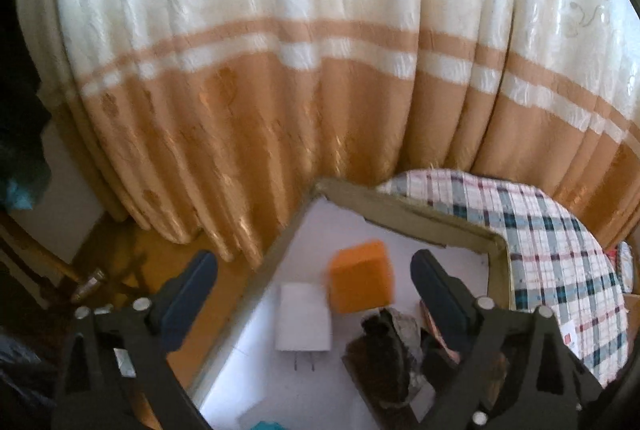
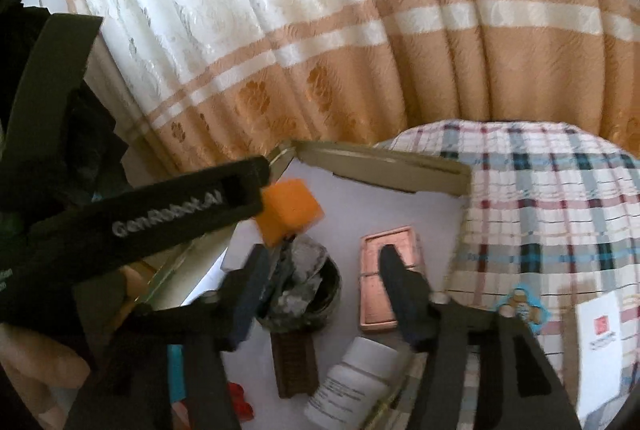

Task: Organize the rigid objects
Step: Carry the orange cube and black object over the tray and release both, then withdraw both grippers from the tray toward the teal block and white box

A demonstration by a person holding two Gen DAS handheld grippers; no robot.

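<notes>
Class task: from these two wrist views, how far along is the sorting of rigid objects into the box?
Done: the orange block, white charger, copper tin and pill bottle lie in the cardboard box. In hand: nothing; left hand-held gripper and right hand-held gripper hover open. Left: the white card on the plaid cloth, possibly.

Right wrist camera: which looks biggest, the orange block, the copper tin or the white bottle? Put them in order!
1. Copper tin, the largest.
2. White bottle and orange block look about alike; the block is partly hidden by the left gripper and the bottle lies nearer the camera, so I won't rank them.
</notes>
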